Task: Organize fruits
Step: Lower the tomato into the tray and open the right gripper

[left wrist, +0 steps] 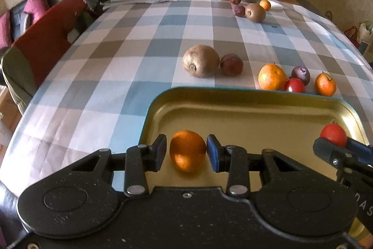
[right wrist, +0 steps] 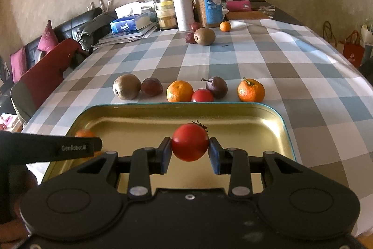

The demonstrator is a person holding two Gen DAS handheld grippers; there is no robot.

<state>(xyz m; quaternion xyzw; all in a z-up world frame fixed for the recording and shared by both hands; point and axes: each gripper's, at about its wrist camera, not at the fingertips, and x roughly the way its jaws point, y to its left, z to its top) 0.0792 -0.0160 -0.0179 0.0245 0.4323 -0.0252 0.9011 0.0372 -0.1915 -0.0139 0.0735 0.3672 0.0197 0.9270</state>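
Your left tongs (left wrist: 186, 152) bracket a dimpled round mandarin (left wrist: 187, 151) in the shallow gold metal tray (left wrist: 256, 109), pads just released. Your right tongs (right wrist: 190, 148) clench a smooth red tomato (right wrist: 190, 141) over it. Beyond, kiwis, plums and mandarins dot the checked desk (right wrist: 256, 57).

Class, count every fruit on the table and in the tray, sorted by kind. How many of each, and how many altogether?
Mandarins: 4
Kiwis: 2
Tomatoes: 2
Dark purple-red fruits: 4
Total: 12
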